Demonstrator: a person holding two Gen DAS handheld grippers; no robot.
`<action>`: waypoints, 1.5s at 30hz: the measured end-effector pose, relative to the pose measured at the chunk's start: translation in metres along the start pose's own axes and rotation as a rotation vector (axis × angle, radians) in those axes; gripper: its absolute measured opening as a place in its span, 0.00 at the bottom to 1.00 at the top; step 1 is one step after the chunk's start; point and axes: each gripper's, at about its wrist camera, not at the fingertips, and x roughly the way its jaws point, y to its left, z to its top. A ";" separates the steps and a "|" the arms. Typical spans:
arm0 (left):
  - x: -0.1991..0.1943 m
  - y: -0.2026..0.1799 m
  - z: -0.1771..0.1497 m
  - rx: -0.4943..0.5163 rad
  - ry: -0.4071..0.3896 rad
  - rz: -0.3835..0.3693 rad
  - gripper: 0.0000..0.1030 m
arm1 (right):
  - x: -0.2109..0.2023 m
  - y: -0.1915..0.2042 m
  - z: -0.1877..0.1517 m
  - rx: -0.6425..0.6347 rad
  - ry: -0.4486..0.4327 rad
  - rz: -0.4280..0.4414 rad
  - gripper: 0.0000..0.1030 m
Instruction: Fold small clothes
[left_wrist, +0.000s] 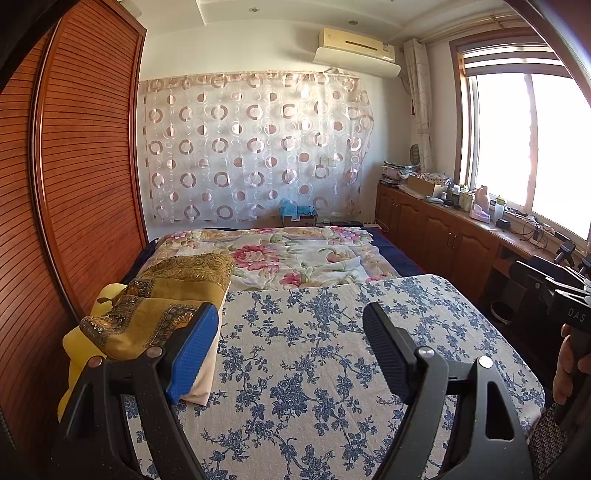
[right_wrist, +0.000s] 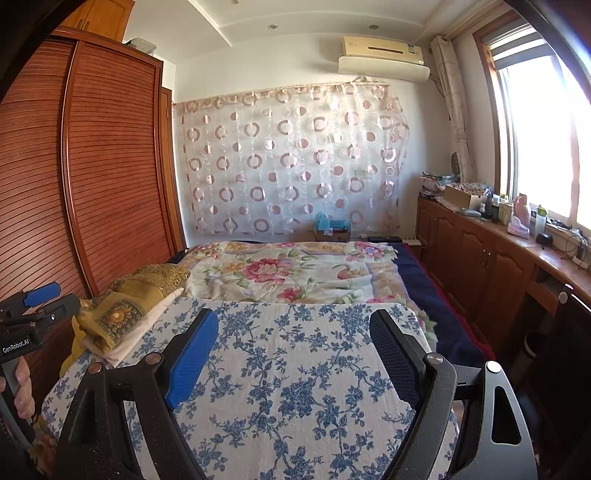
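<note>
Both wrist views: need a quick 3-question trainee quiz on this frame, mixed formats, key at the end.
1. True or false: the left gripper is clamped on a garment.
2. The pile of clothes sits at which side of the blue floral cloth? A) the wardrobe side B) the window side C) the centre
3. Fill in: the right gripper has its fingers ____.

Key: 1 false, it is open with nothing between the fingers. 2 A. 3 open.
</note>
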 end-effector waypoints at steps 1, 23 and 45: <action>0.001 0.001 -0.001 0.000 0.000 -0.001 0.79 | 0.000 -0.001 0.000 -0.001 0.000 0.001 0.83; 0.001 0.001 -0.002 -0.001 -0.003 -0.001 0.79 | -0.001 -0.010 0.001 -0.002 0.003 0.007 0.83; 0.000 0.001 -0.004 -0.001 -0.006 0.000 0.79 | -0.002 -0.013 -0.001 0.000 0.000 0.005 0.83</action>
